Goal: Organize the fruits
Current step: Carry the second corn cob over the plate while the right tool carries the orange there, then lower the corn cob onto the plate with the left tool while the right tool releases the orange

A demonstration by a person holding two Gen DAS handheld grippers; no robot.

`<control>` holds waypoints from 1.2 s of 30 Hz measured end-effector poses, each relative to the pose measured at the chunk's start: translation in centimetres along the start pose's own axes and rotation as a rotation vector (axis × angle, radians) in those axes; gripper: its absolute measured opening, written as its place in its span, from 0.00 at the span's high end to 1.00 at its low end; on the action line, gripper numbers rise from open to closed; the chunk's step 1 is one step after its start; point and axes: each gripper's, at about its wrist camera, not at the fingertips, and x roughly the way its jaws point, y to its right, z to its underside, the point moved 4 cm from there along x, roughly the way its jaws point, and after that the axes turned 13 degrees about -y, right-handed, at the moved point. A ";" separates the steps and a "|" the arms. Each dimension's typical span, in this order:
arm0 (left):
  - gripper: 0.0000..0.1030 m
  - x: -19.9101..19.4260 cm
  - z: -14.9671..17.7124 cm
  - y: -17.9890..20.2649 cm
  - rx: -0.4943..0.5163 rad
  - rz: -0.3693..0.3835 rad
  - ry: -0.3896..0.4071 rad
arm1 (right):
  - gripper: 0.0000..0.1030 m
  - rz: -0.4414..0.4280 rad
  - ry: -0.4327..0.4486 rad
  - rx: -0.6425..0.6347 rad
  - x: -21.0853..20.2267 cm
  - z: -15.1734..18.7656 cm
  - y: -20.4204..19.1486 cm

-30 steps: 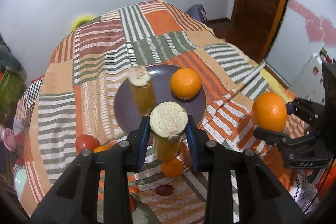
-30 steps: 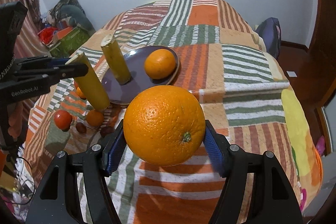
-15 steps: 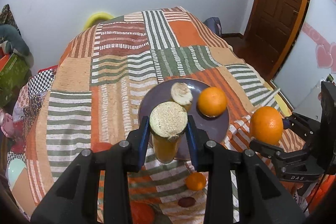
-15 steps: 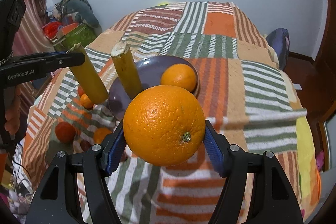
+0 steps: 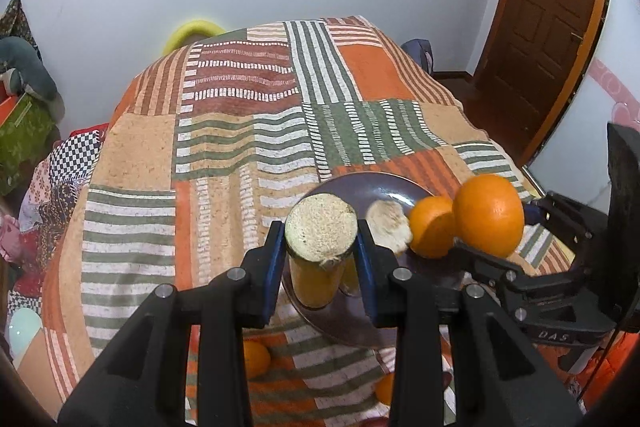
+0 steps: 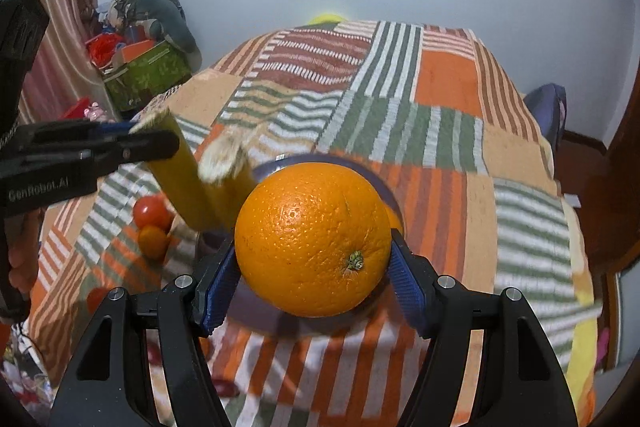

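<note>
While I hold both grippers over the near side of the bed, my left gripper (image 5: 321, 259) is clamped on a yellow banana piece (image 5: 320, 245), its blue pads pressed against the peel just under the pale, grainy cut end that faces the camera. The piece hangs upright above the near left rim of the dark purple plate (image 5: 360, 185). My right gripper (image 6: 314, 269) is clamped on a large orange (image 6: 313, 239), bright and pebbled, its green stem scar turned toward the lens; it hovers over the plate's near edge.

Just beyond the held orange in the left view, a second orange (image 5: 432, 227) sits on the plate, touching or nearly touching a second banana piece (image 5: 389, 227) that stands upright there. The gap between those two and my held banana is narrow; the far half of the plate shows bare.

Off the plate to the left, a tomato (image 6: 151, 213) and a small tangerine (image 6: 153, 241) lie together on the patchwork bedspread (image 5: 240, 131). Farther back the bedspread stretches open to the wall, with a brown door (image 5: 544, 19) at far right.
</note>
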 end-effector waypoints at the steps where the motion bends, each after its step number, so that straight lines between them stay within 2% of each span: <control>1: 0.68 0.2 -0.2 -0.1 -0.002 0.000 -0.001 | 0.36 0.003 0.002 -0.003 0.2 -0.4 0.0; 9: 0.68 1.7 -1.5 -0.7 -0.013 0.024 -0.004 | 0.36 0.035 -0.023 -0.029 2.6 -3.0 0.3; 14: 0.68 2.5 -1.7 -0.9 -0.019 0.033 -0.013 | 0.36 0.032 -0.060 -0.042 4.3 -3.3 0.2; 22: 0.68 3.7 -1.7 -1.0 -0.026 0.046 -0.044 | 0.36 0.022 -0.072 -0.078 5.0 -3.5 0.0; 36: 0.67 1.0 -1.9 -0.1 0.007 0.019 0.023 | 0.36 0.009 -0.063 -0.106 4.1 -2.5 -0.2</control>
